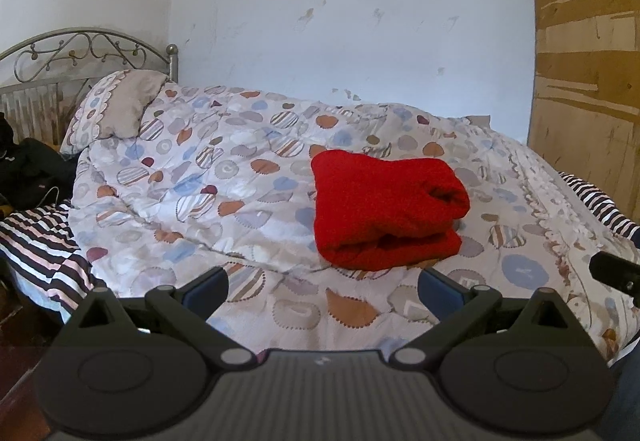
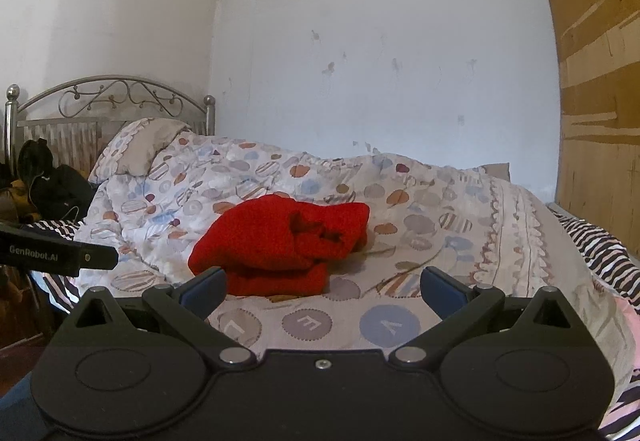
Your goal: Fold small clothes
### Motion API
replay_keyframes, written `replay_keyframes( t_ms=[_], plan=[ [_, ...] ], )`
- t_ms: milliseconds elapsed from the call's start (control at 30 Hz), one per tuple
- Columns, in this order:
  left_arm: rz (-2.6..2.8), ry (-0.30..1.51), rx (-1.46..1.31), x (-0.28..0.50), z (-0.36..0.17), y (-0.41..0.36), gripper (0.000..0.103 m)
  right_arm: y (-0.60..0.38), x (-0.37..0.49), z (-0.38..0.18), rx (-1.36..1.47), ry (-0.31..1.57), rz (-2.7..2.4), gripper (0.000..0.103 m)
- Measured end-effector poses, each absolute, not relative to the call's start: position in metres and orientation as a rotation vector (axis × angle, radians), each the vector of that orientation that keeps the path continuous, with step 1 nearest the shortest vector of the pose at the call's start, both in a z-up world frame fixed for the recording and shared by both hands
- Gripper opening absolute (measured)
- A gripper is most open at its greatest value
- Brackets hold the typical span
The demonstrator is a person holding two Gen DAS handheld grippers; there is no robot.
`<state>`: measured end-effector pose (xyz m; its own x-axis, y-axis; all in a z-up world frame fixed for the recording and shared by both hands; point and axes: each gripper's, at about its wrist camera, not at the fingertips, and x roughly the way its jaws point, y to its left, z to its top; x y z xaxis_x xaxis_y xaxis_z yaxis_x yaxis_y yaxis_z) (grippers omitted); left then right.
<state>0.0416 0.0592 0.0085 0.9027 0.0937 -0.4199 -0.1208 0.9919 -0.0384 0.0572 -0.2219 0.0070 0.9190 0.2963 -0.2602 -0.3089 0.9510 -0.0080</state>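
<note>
your left tongs [image 1: 322, 287] sit low over the near edge of the bed, fingers spread wide apart, nothing between them. your right tongs [image 2: 324, 287] are in the same condition: fingers apart, gripping nothing.

the red garment [image 1: 384, 211] lies folded into a compact, thick bundle on the patterned quilt [image 1: 192, 177], roughly mid-bed. in the left wrist view it rests just beyond the tongs and slightly to the right of centre, clear of both fingers. in the right wrist view the red garment [image 2: 280, 241] sits left of centre; its near edge appears right behind the left blue finger pad [image 2: 206, 287], and contact cannot be confirmed. the open fold ends face right, showing rolled layers.

the quilt covers most of the bed. a striped sheet [image 1: 44, 245] shows at both sides beneath it. a pillow [image 1: 120, 109] leans at the far left against the metal headboard [image 1: 80, 49]. dark clothing [image 2: 52, 189] is piled beside the pillow. the right tongs' tip is visible at the right edge of the left view.
</note>
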Motion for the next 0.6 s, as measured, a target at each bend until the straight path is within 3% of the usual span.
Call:
replay_keyframes(
  t_ms=[600],
  plan=[
    [0.113,0.442,-0.053,0.0404,0.0062,0.0585,0.103,-0.2252,0.0575,0.0059,-0.051,0.263,0.306,0.103]
  ],
)
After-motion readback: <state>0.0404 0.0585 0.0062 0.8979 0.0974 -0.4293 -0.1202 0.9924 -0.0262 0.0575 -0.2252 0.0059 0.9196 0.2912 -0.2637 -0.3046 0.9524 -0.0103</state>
